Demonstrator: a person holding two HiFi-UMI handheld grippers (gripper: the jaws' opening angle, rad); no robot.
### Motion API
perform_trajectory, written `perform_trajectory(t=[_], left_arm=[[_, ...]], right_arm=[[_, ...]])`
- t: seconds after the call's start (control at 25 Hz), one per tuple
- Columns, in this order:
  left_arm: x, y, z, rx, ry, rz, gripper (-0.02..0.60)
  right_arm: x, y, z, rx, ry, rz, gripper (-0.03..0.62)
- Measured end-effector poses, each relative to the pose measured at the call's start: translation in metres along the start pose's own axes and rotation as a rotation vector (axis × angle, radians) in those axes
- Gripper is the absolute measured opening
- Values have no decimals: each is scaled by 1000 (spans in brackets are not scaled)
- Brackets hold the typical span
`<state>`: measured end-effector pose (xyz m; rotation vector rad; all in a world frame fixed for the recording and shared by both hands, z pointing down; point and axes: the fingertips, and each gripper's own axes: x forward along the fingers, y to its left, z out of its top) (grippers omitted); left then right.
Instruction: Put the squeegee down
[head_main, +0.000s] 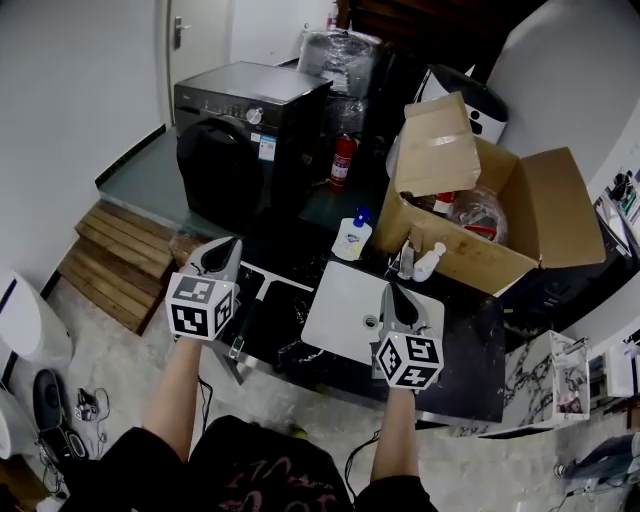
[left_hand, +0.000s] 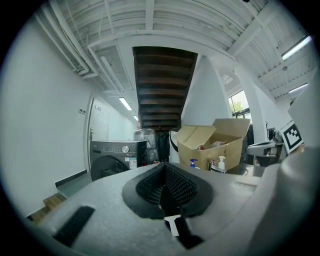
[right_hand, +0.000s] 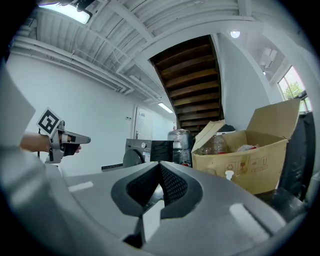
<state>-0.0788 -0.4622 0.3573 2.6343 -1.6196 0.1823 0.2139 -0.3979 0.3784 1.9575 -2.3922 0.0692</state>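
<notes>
Two grippers are held level over a black counter (head_main: 470, 345), and neither holds anything. The left gripper (head_main: 224, 247) has its jaws pressed together with nothing between them. The right gripper (head_main: 392, 291) looks the same, its pads meeting at the tips. Just below the left gripper and slightly towards the right one, a dark, long thing that seems to be the squeegee (head_main: 243, 318) lies on the counter, clear of both sets of jaws. A white sink (head_main: 340, 325) sits under the right gripper's tips. Ahead of that gripper stands an open cardboard box (head_main: 545, 215), and ahead of the left one a dark washing machine (head_main: 250, 130).
</notes>
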Motion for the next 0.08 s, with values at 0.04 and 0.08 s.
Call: perform_trajectory(t=[0.04, 0.08], left_arm=[[0, 1, 0, -3, -1, 2, 6], [0, 2, 0, -5, -2, 3, 6]], right_arm=[[1, 1, 0, -2, 1, 1, 9], [1, 1, 0, -3, 3, 2, 9]])
